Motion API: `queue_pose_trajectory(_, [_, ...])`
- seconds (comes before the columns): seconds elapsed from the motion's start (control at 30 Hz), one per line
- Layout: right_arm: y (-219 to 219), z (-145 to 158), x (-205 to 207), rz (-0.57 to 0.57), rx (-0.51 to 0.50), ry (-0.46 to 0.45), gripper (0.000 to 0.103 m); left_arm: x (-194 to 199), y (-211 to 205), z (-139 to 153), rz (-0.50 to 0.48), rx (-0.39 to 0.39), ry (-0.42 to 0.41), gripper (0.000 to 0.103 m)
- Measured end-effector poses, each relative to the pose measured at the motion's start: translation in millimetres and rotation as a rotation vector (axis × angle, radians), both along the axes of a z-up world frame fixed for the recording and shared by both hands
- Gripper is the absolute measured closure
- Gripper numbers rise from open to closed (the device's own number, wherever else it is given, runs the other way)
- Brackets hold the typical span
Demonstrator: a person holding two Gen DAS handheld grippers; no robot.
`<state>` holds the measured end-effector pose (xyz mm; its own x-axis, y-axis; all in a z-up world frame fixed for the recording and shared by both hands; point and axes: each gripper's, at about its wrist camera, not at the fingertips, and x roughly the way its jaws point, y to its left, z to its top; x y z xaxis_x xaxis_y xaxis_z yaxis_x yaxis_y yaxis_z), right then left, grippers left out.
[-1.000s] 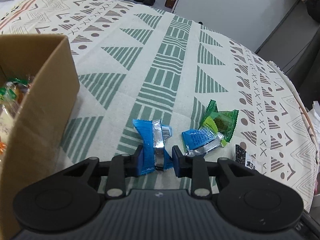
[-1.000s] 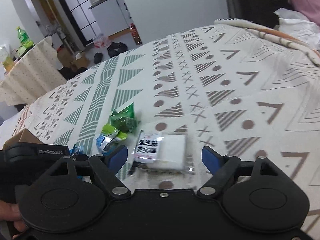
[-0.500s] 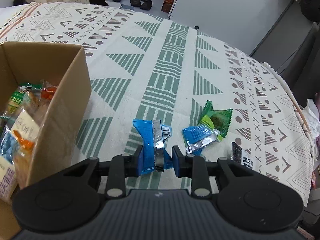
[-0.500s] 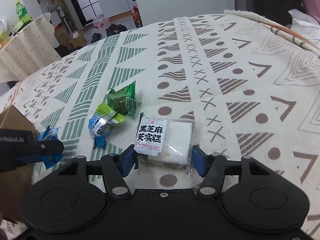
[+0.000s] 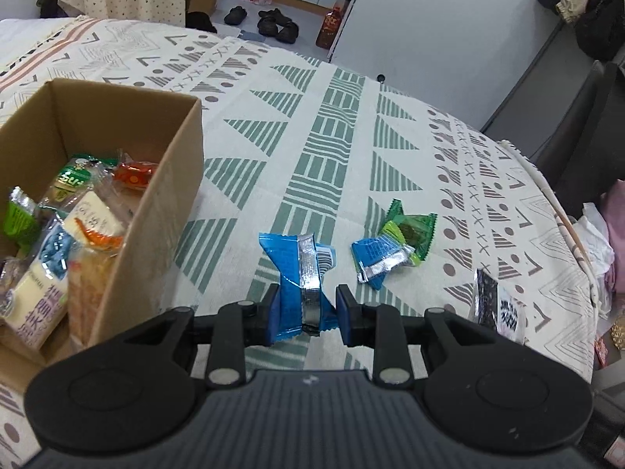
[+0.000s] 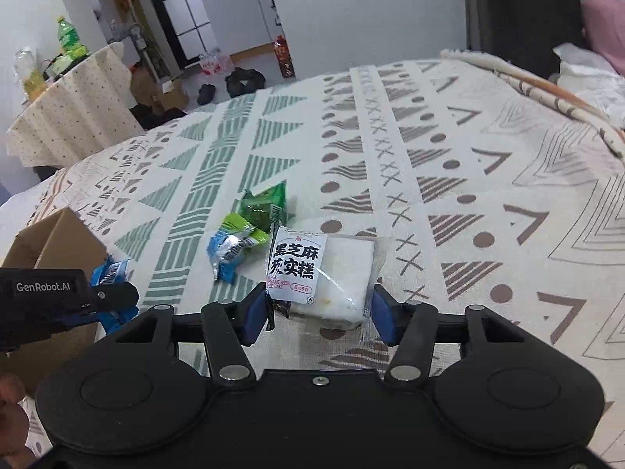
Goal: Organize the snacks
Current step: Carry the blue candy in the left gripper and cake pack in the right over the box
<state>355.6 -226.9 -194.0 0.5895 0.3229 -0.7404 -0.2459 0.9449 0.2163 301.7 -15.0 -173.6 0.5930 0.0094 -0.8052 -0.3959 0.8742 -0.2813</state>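
Note:
My left gripper (image 5: 307, 314) is shut on a blue snack packet (image 5: 299, 269) and holds it above the patterned cloth, just right of an open cardboard box (image 5: 172, 179) with several snacks inside. My right gripper (image 6: 318, 314) is shut on a white sesame cake packet (image 6: 320, 271) with black lettering, lifted a little off the cloth. A blue and silver packet (image 5: 377, 262) and a green packet (image 5: 410, 230) lie together on the cloth; they also show in the right wrist view as the blue packet (image 6: 230, 246) and the green packet (image 6: 261, 207). The left gripper (image 6: 97, 301) shows there beside the box (image 6: 54, 234).
The cloth-covered surface (image 5: 343, 125) ends at a rounded edge on the far and right sides. A bottle (image 5: 332, 25) and shoes (image 5: 277, 25) are on the floor beyond. A dotted cloth table (image 6: 74, 105) stands at the back left.
Both grippers have risen. The right gripper closed on the sesame cake packet and lifted it. The left gripper, holding the blue packet, has moved up so the box interior shows.

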Motion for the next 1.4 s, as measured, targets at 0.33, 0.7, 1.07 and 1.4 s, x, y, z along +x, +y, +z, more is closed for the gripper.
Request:
queue_pose_trajectory(0.33, [6,27,-8,0.011,0.04,-0.077,0.05,-23,3,22,0.011,0.005,-0.04,0.075])
queue_pose_trajectory(0.7, [34,67,-29,0.06,0.07,-0.181,0.05,-44,33,59,0.027,0.015,-0.107,0.075])
queue_pose_trajectory(1.07, [89,90,-47,0.185,0.082,-0.28,0.05,-68,95,84,0.13,0.027,-0.148,0.075])
queue_pose_trajectory(1.4, [139,89,-52,0.293,0.111,-0.284,0.05,-80,154,83,0.227,0.012,-0.142,0.075])
